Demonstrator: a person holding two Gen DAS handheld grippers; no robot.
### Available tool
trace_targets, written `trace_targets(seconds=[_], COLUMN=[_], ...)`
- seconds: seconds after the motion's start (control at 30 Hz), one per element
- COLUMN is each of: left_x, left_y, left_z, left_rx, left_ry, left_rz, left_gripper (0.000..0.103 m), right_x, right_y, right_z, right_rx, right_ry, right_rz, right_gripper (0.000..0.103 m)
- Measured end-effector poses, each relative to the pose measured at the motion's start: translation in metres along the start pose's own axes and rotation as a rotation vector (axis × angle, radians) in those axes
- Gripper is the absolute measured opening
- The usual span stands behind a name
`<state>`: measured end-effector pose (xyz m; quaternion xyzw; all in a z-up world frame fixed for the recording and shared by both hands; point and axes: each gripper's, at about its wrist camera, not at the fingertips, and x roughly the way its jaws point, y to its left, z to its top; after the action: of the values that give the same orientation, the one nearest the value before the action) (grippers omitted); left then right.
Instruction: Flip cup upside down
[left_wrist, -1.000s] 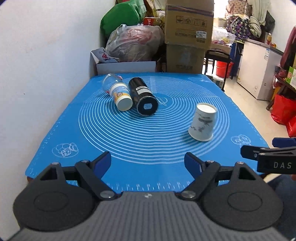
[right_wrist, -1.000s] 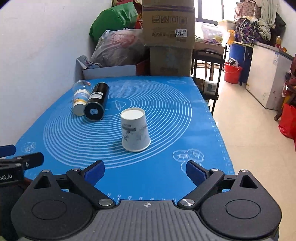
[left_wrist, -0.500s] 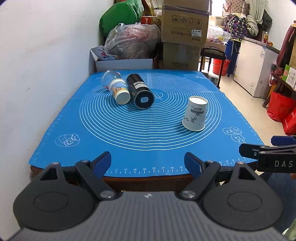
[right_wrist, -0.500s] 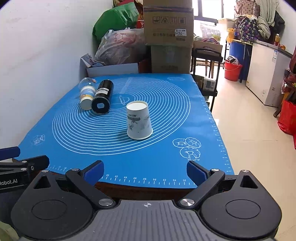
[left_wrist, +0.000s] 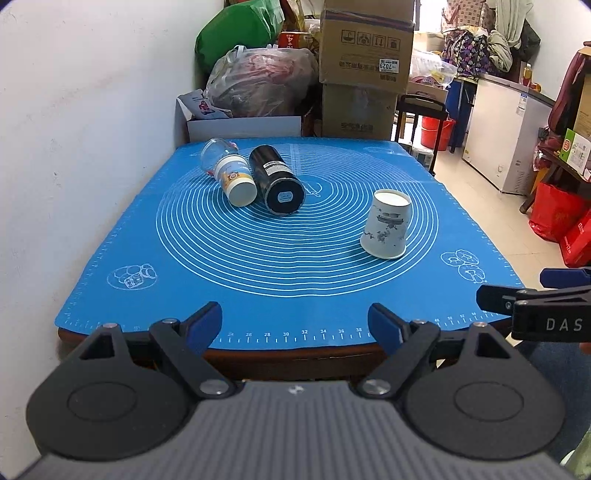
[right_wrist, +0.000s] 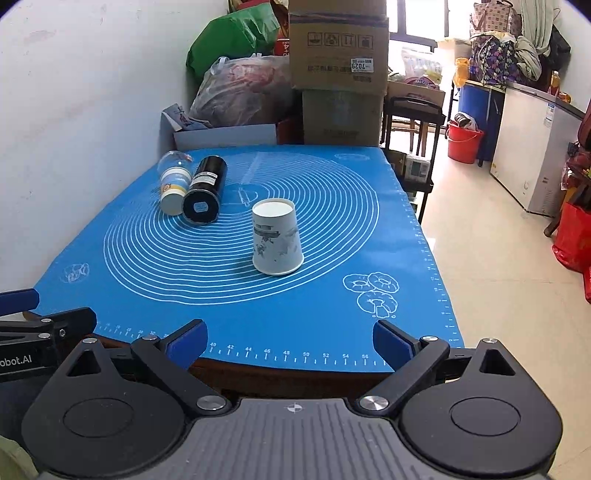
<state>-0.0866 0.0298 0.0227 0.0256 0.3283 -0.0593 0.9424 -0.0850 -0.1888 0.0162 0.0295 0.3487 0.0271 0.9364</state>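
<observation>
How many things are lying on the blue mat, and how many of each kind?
Paper cup: 1, mouth down
Black bottle: 1, on its side
Clear bottle: 1, on its side
Total: 3

A white sticker on the upper cardboard box (left_wrist: 365, 40) is printed with "7029" in both views. Ruler numbers are printed along the near edge of the blue mat (left_wrist: 295, 288): 24, 26, 28, 30, 32, 34, 36 and 38 in the left wrist view, 40 to 56 in the right wrist view. "DAS" is read on the right gripper (left_wrist: 532, 291) body, and "obot.AI" on the left gripper (right_wrist: 44, 310) body. The labels on the two lying bottles are too small to be read.
</observation>
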Motion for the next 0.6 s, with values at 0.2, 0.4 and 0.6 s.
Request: trace_targets(seconds=[0.2, 0.4, 0.6], left_x=[0.0002, -0.0009, -0.0021], left_y=[-0.0003, -0.0004, 0.0006], left_z=[0.0, 0.0004, 0.0016], left_rx=[0.0, -0.001, 0.003], left_ry=[0.0, 0.001, 0.006], left_rz=[0.001, 0.002, -0.003], left_gripper=[0.086, 0.086, 0.086], right_x=[-0.0016, -0.0024, -0.0053], right_y=[0.0021, 0.0036, 0.0044], right_z=[0.0008, 0.0, -0.0002], right_rx=[-0.003, -0.005, -0.008], right_ry=[-0.004, -0.005, -0.007], right_rz=[0.004, 0.009, 0.009], right_gripper=[0.098, 0.098, 0.098])
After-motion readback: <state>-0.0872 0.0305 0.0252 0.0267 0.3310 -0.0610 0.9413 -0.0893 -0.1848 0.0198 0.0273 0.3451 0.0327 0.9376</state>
